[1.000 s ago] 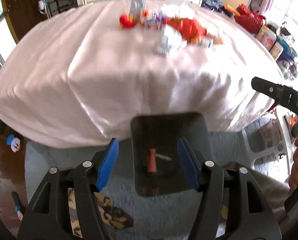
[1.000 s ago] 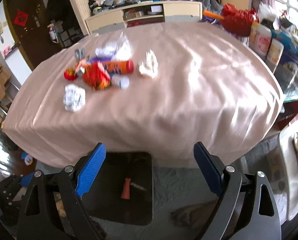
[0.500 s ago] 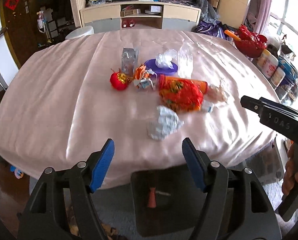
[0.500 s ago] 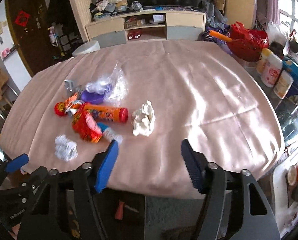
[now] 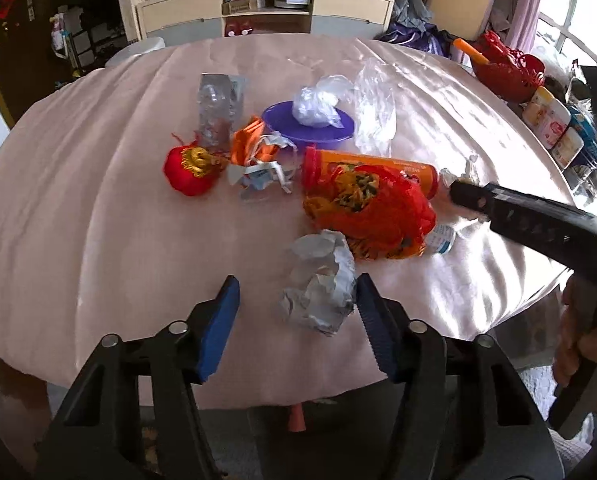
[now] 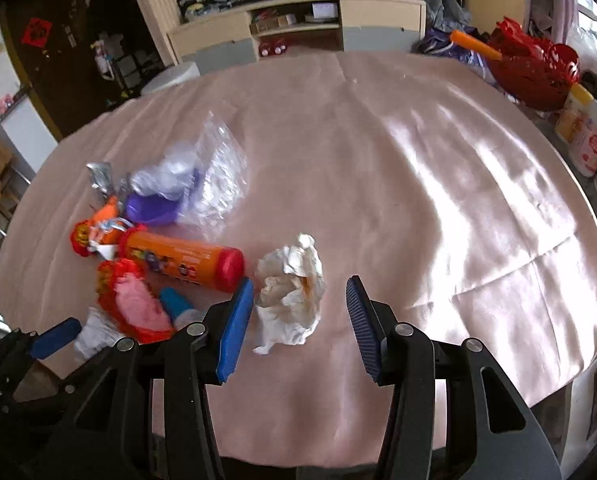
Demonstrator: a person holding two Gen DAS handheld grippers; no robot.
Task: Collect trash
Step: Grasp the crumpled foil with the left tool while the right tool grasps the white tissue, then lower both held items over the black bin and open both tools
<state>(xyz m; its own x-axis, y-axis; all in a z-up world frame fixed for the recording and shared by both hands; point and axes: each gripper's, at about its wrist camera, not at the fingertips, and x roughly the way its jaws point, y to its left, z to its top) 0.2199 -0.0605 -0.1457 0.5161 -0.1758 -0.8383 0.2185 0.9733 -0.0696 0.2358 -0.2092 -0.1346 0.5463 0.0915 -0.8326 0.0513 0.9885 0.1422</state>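
Trash lies on a table under a pink cloth (image 5: 78, 208). My left gripper (image 5: 298, 300) is open around a crumpled grey-white paper ball (image 5: 320, 284), apart from it. Behind that lie a red-orange wrapper (image 5: 374, 212), an orange tube (image 5: 378, 168), a red ornament (image 5: 190, 168) and a purple lid (image 5: 306, 128) with clear plastic. My right gripper (image 6: 300, 300) is open around a crumpled white tissue (image 6: 290, 284). The orange tube (image 6: 178, 258) lies to its left. The right gripper's arm (image 5: 538, 216) shows in the left wrist view.
A clear plastic bag (image 6: 218, 176) lies by the purple lid (image 6: 154, 208). Red baskets (image 6: 534, 68) and cans (image 6: 586, 132) stand off the table's right side. A cabinet (image 6: 298, 28) is behind. A dark bin's rim (image 5: 298, 420) sits below the table's near edge.
Both grippers rose from the bin below the table edge and moved forward over the table. The left now brackets the paper ball, the right the white tissue.
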